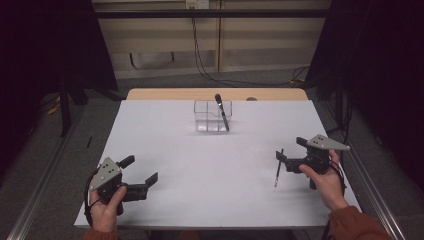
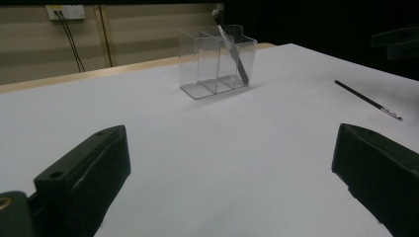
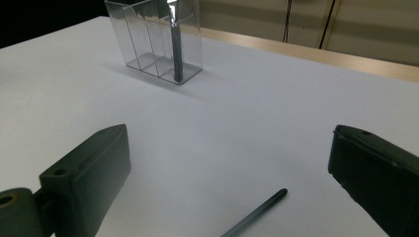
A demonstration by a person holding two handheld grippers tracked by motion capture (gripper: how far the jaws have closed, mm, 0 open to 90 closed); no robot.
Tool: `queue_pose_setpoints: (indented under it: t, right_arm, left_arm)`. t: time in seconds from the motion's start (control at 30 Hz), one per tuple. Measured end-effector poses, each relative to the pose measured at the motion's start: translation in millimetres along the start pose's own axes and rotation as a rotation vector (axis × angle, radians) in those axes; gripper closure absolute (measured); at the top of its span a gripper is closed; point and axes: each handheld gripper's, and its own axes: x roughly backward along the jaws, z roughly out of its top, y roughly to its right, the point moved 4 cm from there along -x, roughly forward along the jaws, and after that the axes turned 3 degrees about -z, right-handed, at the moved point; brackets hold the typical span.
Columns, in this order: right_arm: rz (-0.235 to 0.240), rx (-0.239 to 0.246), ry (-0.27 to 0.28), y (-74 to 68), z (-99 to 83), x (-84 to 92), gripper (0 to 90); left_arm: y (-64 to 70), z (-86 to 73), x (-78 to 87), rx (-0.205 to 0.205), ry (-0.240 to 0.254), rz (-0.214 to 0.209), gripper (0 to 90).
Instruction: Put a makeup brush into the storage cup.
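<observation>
High view shows a white surface (image 1: 200, 170) with two hand-held grippers near its front edge; the left hand-held gripper (image 1: 142, 172) sits at the front left corner, held in a hand (image 1: 106, 207), its jaws spread wide with nothing between them; the right hand-held gripper (image 1: 292, 152) sits at the right edge, held in the other hand (image 1: 325, 182), its jaws likewise apart and empty. A thin dark brush (image 1: 278, 168) lies flat on the surface just ahead of the right hand-held gripper, close beside its nearer jaw; whether it touches that jaw I cannot tell. Well ahead of both, toward the far edge, stands a clear organiser (image 1: 213, 115) with a second brush (image 1: 221, 112) leaning upright in its right-hand compartment, head up.

Left gripper view looks between two widely parted black jaws at bare surface (image 2: 197, 163); the organiser (image 2: 217, 59) stands far ahead, slightly left of centre, with the leaning brush (image 2: 232, 49) in it; the loose brush (image 2: 368, 99) lies far off to the right, well apart from these jaws.

Right gripper view has its jaws equally wide apart; the loose brush (image 3: 254, 213) lies on the surface between them, low in the gap and nearer the right jaw, touching neither; the organiser (image 3: 155, 39) stands ahead to the left, the upright brush (image 3: 176, 54) in its end compartment.
</observation>
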Motion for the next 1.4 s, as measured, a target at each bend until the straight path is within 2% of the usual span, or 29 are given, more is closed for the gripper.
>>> queue_pose_setpoints:
  t: [0.13, 0.27, 0.4, 0.53, 0.63, 0.7, 0.83, 0.97, 1.1, 1.23, 1.33, 1.4]
  right_arm:
    - [-0.003, 0.014, -0.028, -2.0, 4.5, -2.5, 2.1]
    - [-0.022, 0.054, -0.047, -4.4, 7.7, -3.2, 2.2]
    - [-0.005, 0.091, -0.116, -5.9, 10.3, -5.3, 2.9]
    - [-0.013, 0.083, -0.153, -5.4, 10.9, -6.3, 4.5]
    - [0.004, 0.083, -0.227, -5.5, 8.1, -6.7, 6.7]
    - [0.040, 0.082, -0.311, -6.3, 6.4, -8.4, 8.0]
    - [0.022, 0.087, -0.381, -6.0, 5.6, -12.1, 8.4]
    - [0.003, 0.074, -0.502, -4.3, 1.1, -16.1, 10.1]
    - [-0.019, 0.077, -0.546, -3.0, 3.7, -16.9, 11.1]
    - [-0.009, 0.063, -0.626, -3.0, 4.3, -18.9, 8.7]
    - [-0.020, 0.075, -0.669, -2.7, 3.3, -20.2, 8.0]
    - [0.007, 0.068, -0.694, -3.7, 2.5, -21.0, 5.3]
  left_arm:
    - [0.3, 0.0, 0.4, -0.004, -0.001, -0.003, 1.6]
    - [0.0, -0.1, 0.5, -0.004, 0.000, -0.004, 1.6]
    - [0.6, 0.1, -0.2, -0.006, -0.002, -0.006, 1.6]
    - [0.6, -0.1, -0.1, -0.003, -0.002, -0.006, 1.6]
    - [0.6, -0.2, -0.2, -0.003, -0.003, -0.008, 1.6]
    - [0.6, 0.0, -0.9, -0.005, -0.004, -0.010, 1.6]
    - [1.3, 0.1, -0.8, -0.009, -0.006, -0.010, 1.6]
    - [0.3, -0.3, -0.8, -0.004, -0.006, -0.010, 1.6]
    - [0.8, -0.1, -1.0, -0.006, -0.007, -0.011, 1.6]
    - [1.1, -0.2, -1.1, -0.008, -0.009, -0.009, 1.6]
    - [0.3, -0.5, -1.0, -0.010, -0.012, -0.008, 1.6]
    - [0.1, -0.7, -1.3, -0.009, -0.010, -0.008, 1.6]
